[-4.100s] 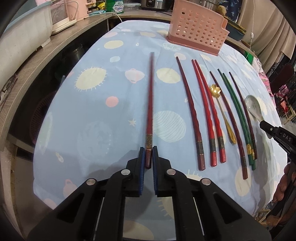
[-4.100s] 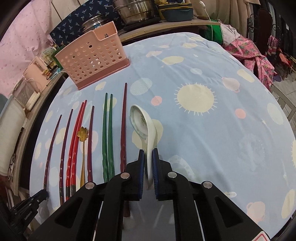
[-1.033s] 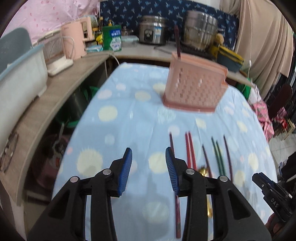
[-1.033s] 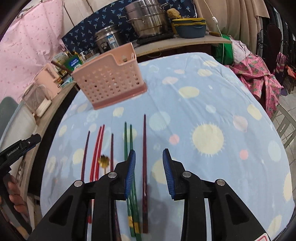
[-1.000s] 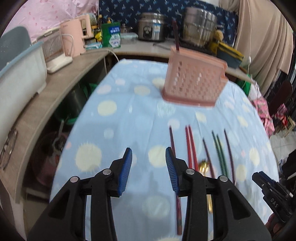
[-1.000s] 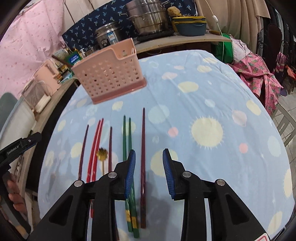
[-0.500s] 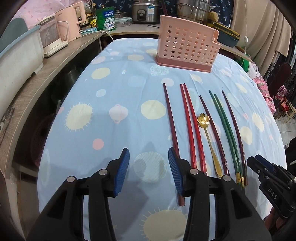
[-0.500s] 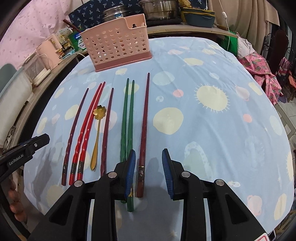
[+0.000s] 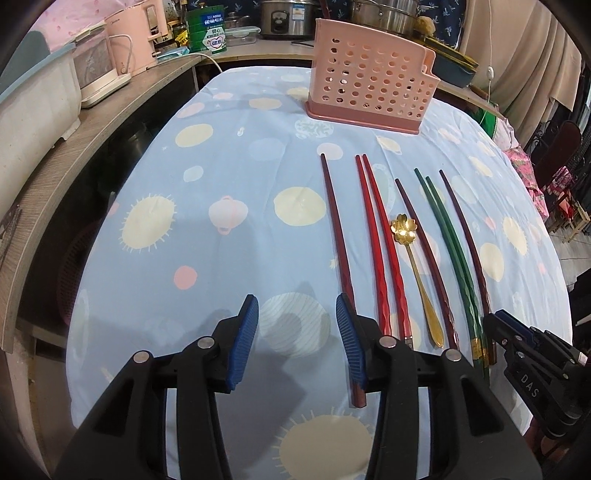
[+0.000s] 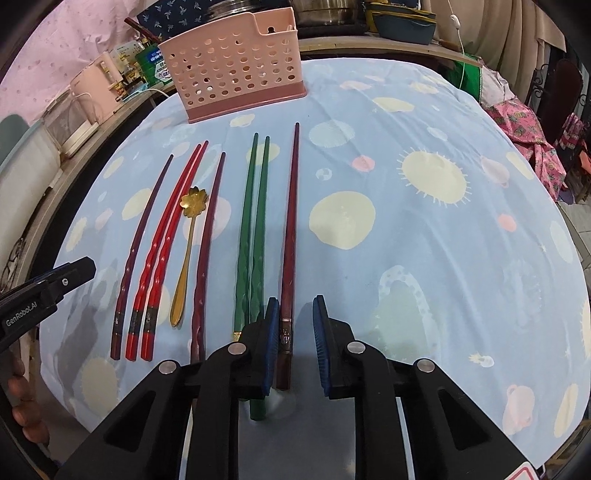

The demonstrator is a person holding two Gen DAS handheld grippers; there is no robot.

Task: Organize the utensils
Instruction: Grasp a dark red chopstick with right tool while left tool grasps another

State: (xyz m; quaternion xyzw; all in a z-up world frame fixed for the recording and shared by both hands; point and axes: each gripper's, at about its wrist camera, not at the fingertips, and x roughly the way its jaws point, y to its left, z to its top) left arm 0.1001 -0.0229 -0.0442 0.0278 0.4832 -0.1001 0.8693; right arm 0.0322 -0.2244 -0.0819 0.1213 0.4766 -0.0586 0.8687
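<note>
A pink perforated utensil holder (image 9: 371, 92) stands at the far side of the table; in the right wrist view (image 10: 236, 77) utensil tips show above its rim. Several chopsticks lie in a row: dark red (image 9: 338, 240), two bright red (image 9: 380, 243), two green (image 10: 251, 236), maroon (image 10: 290, 236). A gold flower spoon (image 9: 404, 229) lies among them. My left gripper (image 9: 295, 343) is open and empty, its right finger over the dark red chopstick's near end. My right gripper (image 10: 293, 345) is open, straddling the maroon chopstick's near end.
The round table has a blue cloth with planets (image 9: 221, 221). A wooden counter (image 9: 55, 155) with appliances runs along the left. Pots (image 9: 284, 18) stand behind the holder. Pink fabric (image 10: 532, 125) lies off the right edge.
Both grippers, once shut on a chopstick and a white spoon, are now open and empty. They came back from the holder and dropped low over the near ends of the row.
</note>
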